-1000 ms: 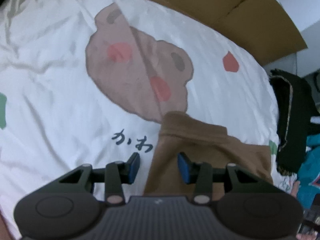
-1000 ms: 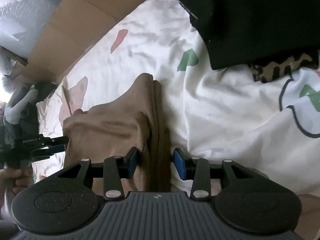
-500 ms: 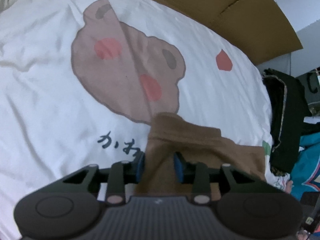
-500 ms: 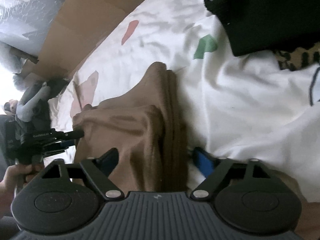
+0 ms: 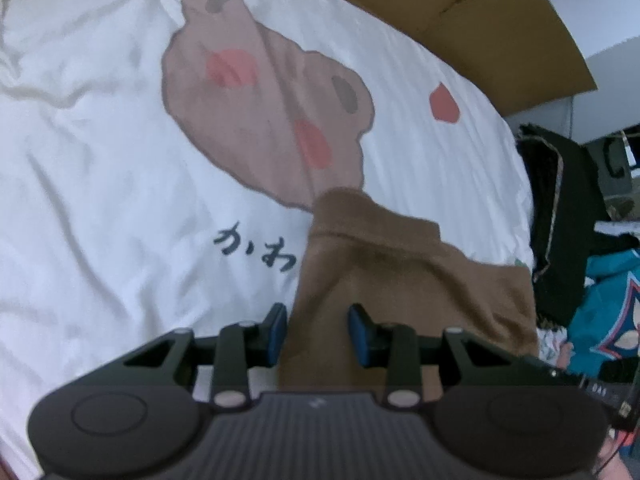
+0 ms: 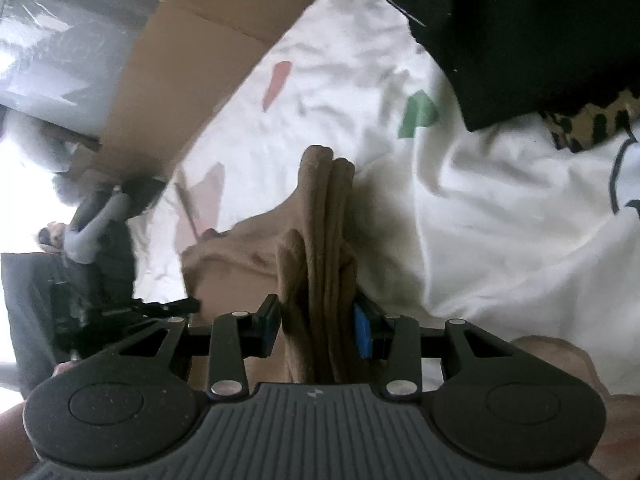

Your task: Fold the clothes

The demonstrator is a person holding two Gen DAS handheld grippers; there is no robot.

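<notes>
Bedsheet [image 5: 100, 200], white with bear print, carries all; cardboard [image 5: 500, 28] and dark clothes [image 6: 520, 32] at its far edge. Brown garment [image 5: 400, 272], folded, long axis running between both grippers. Left gripper [image 5: 318, 330] clamped on one end; right gripper [image 6: 316, 324] closing on bunched layers opposite.

The brown garment [image 5: 404, 280] looks like soft, matt, slightly fuzzy cloth. Beneath it the white sheet [image 5: 100, 184] is smooth, creased fabric with a faint sheen. The far cardboard [image 5: 480, 20] is dull; the left gripper [image 5: 318, 332] seems matt black plastic with blue pads.
</notes>
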